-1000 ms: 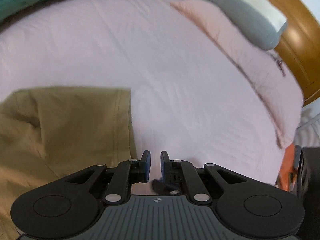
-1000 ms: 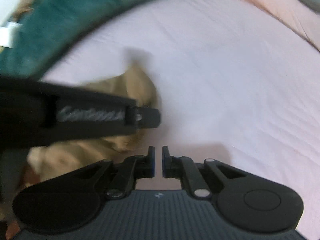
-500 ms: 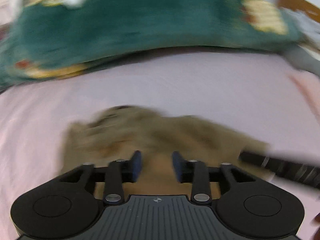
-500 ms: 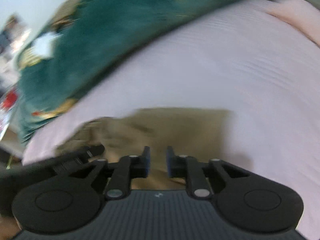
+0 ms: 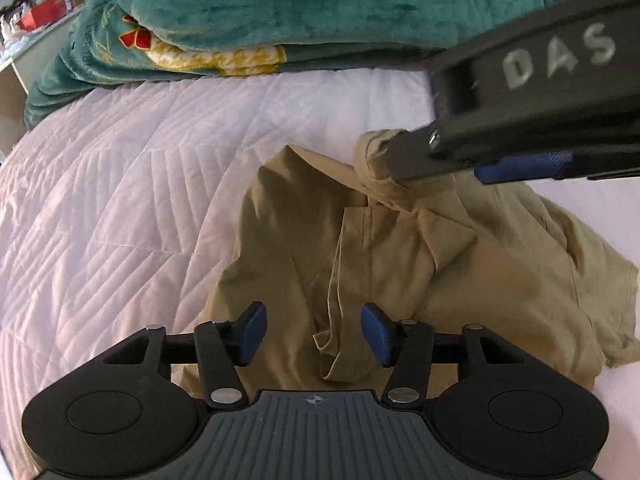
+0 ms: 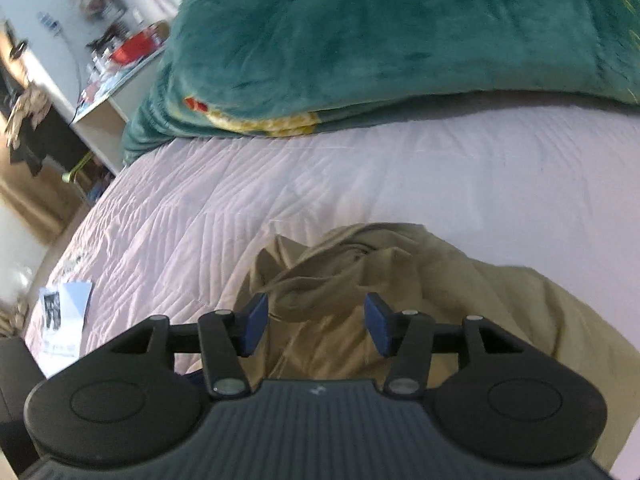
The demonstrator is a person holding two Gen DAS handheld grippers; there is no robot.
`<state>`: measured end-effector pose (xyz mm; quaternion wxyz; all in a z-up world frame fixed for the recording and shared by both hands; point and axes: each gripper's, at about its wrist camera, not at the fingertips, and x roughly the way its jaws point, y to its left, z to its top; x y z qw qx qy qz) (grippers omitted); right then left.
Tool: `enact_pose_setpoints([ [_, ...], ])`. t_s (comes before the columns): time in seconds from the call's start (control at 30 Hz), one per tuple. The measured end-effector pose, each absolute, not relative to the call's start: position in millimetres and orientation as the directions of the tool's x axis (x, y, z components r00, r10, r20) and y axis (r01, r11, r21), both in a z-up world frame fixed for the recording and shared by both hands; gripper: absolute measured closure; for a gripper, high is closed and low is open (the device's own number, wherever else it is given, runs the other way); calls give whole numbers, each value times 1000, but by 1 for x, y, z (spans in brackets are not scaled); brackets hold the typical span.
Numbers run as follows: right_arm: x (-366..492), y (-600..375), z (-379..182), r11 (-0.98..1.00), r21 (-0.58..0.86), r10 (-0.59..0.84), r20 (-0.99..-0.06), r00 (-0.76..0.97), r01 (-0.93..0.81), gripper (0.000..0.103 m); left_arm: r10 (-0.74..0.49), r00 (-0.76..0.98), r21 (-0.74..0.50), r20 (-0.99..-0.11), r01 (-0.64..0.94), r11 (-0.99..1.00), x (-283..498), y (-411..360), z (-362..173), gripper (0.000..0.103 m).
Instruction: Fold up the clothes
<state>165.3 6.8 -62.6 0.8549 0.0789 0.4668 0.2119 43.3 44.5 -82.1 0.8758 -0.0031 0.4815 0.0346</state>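
The crumpled khaki cotton garment (image 5: 420, 264) lies bunched on the pale pink quilted bedspread (image 5: 120, 208), near the edge closest to both cameras, with loose folds and a seam running down its centre. The left gripper (image 5: 314, 334) hangs above the near part of the garment; its jaws have just been opening and stand about half apart, with the blue pads (image 5: 252, 330) clear of the cloth and nothing gripped. The right gripper (image 6: 316, 324) is in the same condition: jaws just opened to about half width, fabric visible below the gap, nothing held. In the left wrist view, the right gripper (image 5: 460, 160) crosses the upper right, above a raised knot of fabric. A folded dark green plush blanket (image 6: 400, 48) lies along the far side of the bed.
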Motion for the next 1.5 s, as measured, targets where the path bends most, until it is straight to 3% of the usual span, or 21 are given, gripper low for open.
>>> enact_pose_setpoints([
  [0.47,171,36,-77,928,155,321,-793,518,-338,46,-46,558,-70,-829,-22,997,64,46,-118,46],
  [0.83,196,39,-87,913,311,400,-812,425,-265,39,-124,553,-104,-824,68,992,70,54,-140,46],
  [0.97,202,50,-102,942,234,314,-864,393,-239,40,-138,546,-112,-826,81,990,74,58,-143,46],
  [1.07,204,56,-107,952,202,281,-871,403,-229,51,-160,535,-142,-830,75,987,81,65,-143,50],
  [1.13,203,58,-107,954,193,277,-861,426,-231,83,-163,533,-149,-831,70,986,84,71,-143,60],
  [1.17,203,57,-107,954,197,280,-855,436,-226,89,-167,533,-158,-830,64,985,85,75,-143,63],
  [1.23,202,54,-105,951,222,298,-837,459,-214,92,-177,533,-177,-827,50,983,88,82,-142,74],
  [1.33,200,53,-99,949,236,311,-811,496,-209,93,-216,538,-232,-815,38,972,89,92,-143,81],
  [1.5,202,56,-87,943,261,331,-781,529,-204,94,-225,568,-257,-791,26,966,86,103,-133,85],
])
